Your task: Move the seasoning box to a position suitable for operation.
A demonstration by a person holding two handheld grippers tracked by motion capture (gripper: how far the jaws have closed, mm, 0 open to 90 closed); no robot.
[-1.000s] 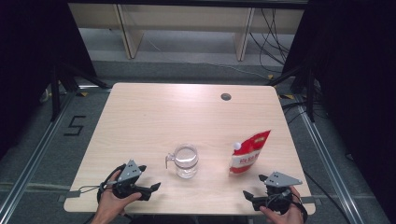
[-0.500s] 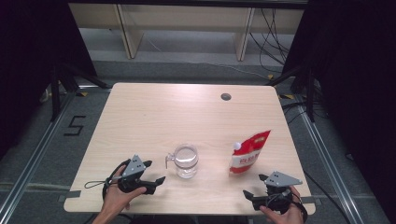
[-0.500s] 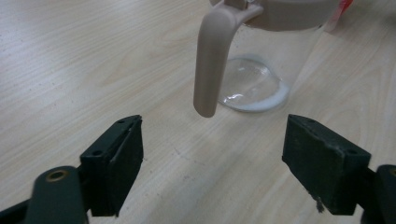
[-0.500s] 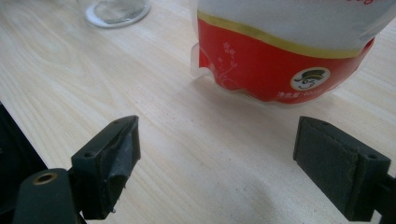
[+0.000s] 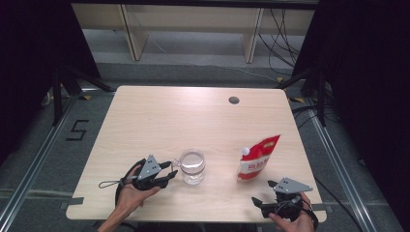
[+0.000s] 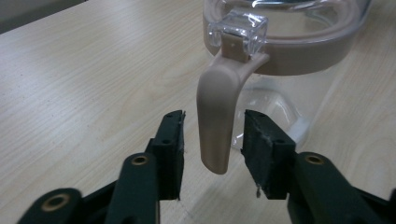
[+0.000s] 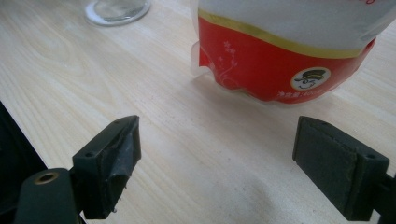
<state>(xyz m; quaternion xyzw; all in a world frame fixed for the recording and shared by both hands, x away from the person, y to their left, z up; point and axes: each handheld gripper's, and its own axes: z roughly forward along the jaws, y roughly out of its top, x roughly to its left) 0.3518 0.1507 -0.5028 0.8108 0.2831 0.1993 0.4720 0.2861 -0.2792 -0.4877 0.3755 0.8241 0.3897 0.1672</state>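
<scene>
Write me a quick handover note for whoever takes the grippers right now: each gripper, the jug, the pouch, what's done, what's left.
Left gripper: jaws have just been closing around the beige handle of the clear jug; a gap shows on each side, so not gripped yet.
Right gripper: open, holding nothing, near the table's front edge, facing the red and white pouch.
Jug stands upright at front centre; pouch stands upright to its right, white cap on.
Done: left gripper lined up on the handle.
Left: probably close on the handle, then pick up the pouch.
</scene>
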